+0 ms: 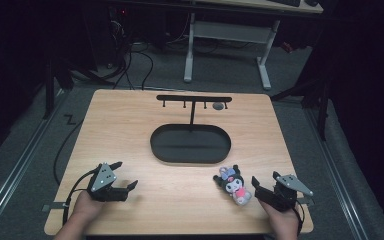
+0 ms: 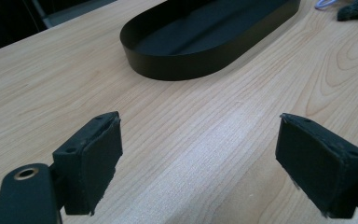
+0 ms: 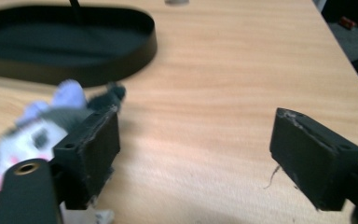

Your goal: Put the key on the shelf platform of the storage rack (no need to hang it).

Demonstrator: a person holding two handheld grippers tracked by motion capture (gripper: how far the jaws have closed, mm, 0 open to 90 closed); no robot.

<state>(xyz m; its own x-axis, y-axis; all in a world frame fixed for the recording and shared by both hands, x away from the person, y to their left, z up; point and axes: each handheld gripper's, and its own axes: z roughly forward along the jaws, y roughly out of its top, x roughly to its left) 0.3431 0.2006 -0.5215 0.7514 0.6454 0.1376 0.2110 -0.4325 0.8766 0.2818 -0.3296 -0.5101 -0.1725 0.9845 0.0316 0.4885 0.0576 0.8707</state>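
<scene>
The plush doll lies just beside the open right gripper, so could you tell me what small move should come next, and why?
Probably shift the right gripper sideways toward the plush doll so it sits between the jaws, then close. The jaws stand wide open over bare table, and the doll lies outside the near jaw.

A black oval tray (image 1: 190, 145) with a hook stand (image 1: 194, 99) sits mid-table (image 1: 130, 120).
</scene>
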